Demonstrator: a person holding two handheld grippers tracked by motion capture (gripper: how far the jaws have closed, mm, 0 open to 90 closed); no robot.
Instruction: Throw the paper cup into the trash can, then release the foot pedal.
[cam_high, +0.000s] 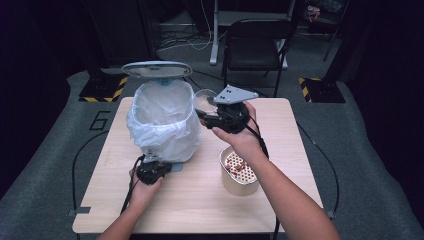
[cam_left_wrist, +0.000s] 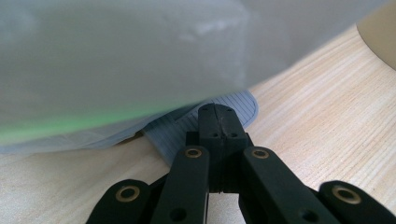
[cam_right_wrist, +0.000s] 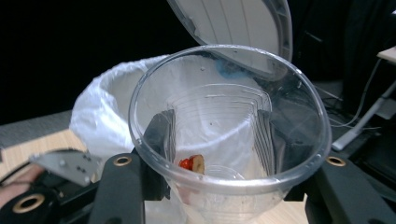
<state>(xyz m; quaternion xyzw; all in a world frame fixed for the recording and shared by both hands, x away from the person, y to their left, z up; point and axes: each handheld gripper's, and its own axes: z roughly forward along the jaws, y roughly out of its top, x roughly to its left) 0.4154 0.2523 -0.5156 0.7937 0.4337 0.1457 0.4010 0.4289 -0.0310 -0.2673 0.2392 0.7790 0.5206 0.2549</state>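
A: Why is the left gripper (cam_high: 152, 170) low at the bin's (cam_high: 162, 122) base?

B: Its closed jaws press the grey pedal (cam_left_wrist: 205, 123), apparently holding the lid (cam_high: 156, 69) up. The right gripper (cam_right_wrist: 224, 158), just beyond, clamps a clear cup (cam_right_wrist: 229, 135) tilted toward the opening.

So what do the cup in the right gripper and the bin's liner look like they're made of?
Cup: clear, glossy, ridged plastic, by the look; the jaws and a red scrap show through it. Liner: thin, white, translucent plastic film, crinkled and folded over the rim.
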